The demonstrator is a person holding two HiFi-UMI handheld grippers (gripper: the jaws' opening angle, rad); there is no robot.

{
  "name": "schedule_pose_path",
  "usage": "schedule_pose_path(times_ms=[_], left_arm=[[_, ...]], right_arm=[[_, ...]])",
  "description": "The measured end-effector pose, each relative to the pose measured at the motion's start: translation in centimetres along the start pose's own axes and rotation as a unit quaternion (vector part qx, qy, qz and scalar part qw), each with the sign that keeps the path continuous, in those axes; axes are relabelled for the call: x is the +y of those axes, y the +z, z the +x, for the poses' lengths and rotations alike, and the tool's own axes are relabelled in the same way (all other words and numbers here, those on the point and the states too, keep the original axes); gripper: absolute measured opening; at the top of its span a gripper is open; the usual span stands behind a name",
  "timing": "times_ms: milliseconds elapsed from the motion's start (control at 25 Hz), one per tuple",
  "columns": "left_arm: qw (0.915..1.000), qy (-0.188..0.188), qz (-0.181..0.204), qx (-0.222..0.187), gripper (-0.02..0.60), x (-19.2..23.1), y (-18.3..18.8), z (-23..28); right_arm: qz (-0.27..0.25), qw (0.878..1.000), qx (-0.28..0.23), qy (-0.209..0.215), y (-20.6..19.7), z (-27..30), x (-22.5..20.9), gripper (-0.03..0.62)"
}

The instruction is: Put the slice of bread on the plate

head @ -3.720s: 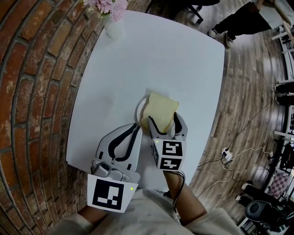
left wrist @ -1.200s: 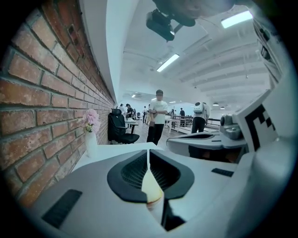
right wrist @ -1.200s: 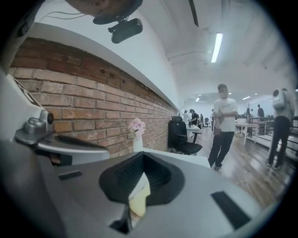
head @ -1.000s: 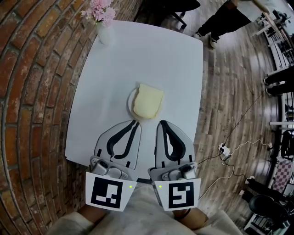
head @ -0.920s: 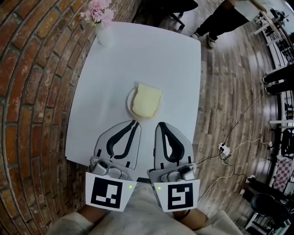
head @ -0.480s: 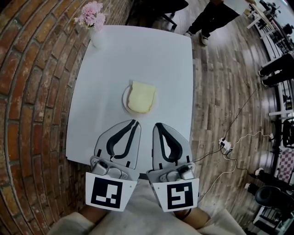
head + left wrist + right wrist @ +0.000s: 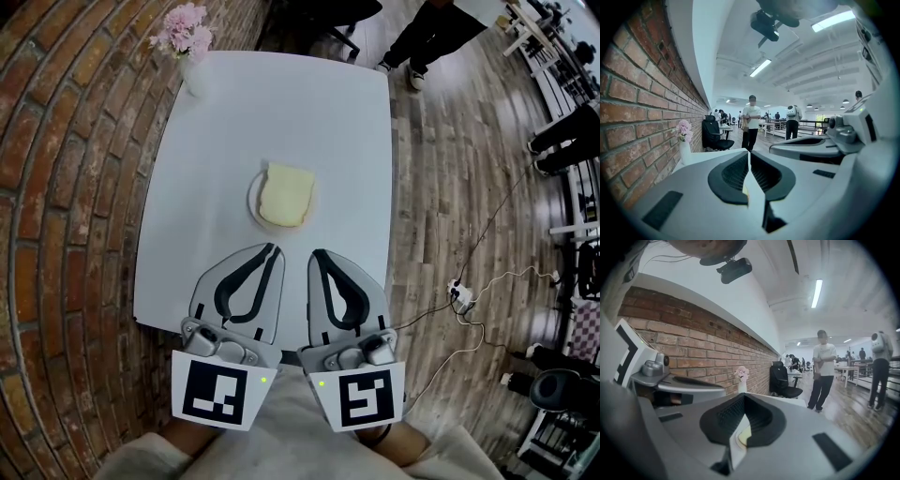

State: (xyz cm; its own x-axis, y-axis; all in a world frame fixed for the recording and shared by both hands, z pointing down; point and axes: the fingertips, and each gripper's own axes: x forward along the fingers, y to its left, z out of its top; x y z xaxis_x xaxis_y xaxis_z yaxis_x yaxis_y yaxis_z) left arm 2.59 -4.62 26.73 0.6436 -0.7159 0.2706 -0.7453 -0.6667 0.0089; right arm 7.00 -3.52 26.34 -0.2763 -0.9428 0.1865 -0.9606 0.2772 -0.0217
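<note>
White bread, the slice of bread [image 7: 286,195] lies flat on the small plate [image 7: 253,200] near the middle of the table [image 7: 281,103], covering most of it. The person holds both grippers side by side close to the body. They point away over the table's near edge toward the plate, tipped slightly downward. The left gripper [image 7: 272,249] has its jaws closed, tips meeting, nothing between them. The right gripper [image 7: 315,253] has its jaws closed too, and empty. Both pairs of tips stop short of the plate. A vase of pink flowers [image 7: 187,42] stands at the far left corner beside the brick wall [image 7: 56,187]
</note>
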Motion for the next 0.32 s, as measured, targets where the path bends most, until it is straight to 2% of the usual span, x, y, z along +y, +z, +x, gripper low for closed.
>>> schedule_pose_path(times_ms=[320], left_arm=[[1.0000,0.002,-0.001,0.001,0.025,0.13,-0.52,-0.17]], right_arm=[[-0.001,1.000,0.002,0.009,-0.47,0.21,0.48,0.006]])
